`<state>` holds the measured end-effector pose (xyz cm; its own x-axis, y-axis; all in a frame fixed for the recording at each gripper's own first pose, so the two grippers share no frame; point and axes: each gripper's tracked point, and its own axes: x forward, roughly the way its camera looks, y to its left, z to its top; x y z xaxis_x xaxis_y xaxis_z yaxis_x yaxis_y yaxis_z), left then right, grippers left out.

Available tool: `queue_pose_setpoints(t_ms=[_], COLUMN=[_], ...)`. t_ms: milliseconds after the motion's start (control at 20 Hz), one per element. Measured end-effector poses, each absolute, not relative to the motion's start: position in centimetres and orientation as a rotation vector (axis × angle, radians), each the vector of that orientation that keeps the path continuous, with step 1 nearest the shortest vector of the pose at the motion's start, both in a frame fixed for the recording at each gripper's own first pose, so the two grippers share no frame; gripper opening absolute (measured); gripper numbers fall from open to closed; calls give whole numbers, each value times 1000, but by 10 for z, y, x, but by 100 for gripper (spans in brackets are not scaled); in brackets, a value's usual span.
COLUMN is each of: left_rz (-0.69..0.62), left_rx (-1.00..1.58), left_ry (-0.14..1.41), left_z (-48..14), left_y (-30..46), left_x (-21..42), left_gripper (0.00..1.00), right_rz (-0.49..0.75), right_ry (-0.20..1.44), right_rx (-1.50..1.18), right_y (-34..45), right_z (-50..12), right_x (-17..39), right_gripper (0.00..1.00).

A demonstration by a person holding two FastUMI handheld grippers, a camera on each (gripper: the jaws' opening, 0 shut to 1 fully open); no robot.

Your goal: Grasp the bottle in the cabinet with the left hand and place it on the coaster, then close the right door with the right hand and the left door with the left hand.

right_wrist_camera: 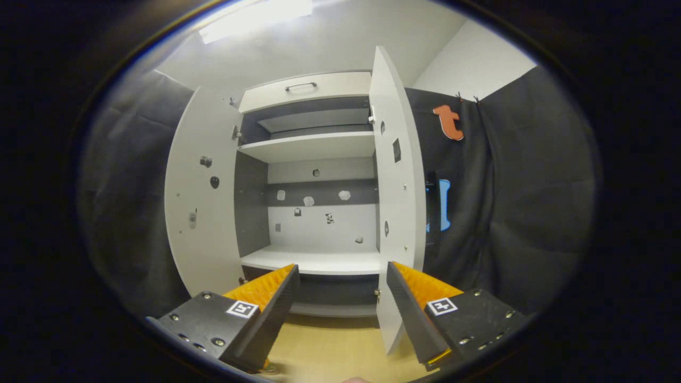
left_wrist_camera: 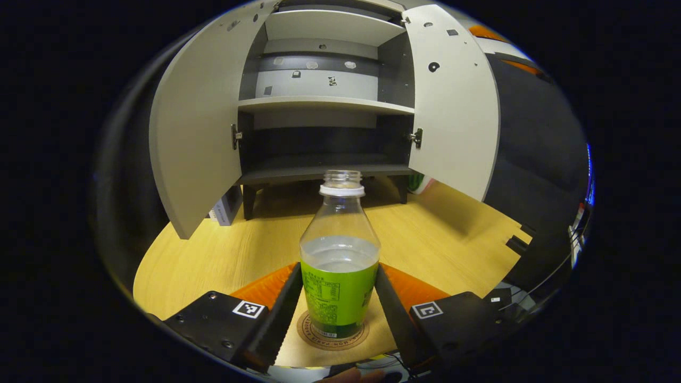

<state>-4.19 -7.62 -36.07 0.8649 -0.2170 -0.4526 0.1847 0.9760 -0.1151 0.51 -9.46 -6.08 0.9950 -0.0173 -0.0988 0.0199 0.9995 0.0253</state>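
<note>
Left gripper view: bottle point(left_wrist_camera: 339, 255) upright on coaster point(left_wrist_camera: 332, 332), between left gripper's point(left_wrist_camera: 339, 308) fingers — grip uncertain; right gripper point(right_wrist_camera: 340, 314) open, empty — right door point(right_wrist_camera: 396, 213) just ahead.

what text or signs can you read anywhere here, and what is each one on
Bottle label: rows of small print, too small to read.
Coaster: ring of lettering round its rim, partly hidden by the bottle and too blurred to quote.
Square coded markers on the left gripper and on the right gripper: patterns, not words.
Cabinet: no legible text.
</note>
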Motion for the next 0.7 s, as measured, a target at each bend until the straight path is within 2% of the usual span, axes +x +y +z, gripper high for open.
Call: queue_pose_setpoints(t_ms=[300,550,700], left_rz=[-218,-202,-190], left_rx=[-52,-30,-30], left_ry=[485,478,465], left_z=[-354,-350,-338], left_y=[-74,-75,-74], left_x=[-49,-59,-65], left_gripper=[86,86,86], right_rz=[-66,-54,-56], right_ry=[97,91,90], right_rx=[41,26,13], right_y=[-119,-125,-133], right_z=[-58,-55,-54], right_x=[-10,-27,-37], right_gripper=[100,97,100])
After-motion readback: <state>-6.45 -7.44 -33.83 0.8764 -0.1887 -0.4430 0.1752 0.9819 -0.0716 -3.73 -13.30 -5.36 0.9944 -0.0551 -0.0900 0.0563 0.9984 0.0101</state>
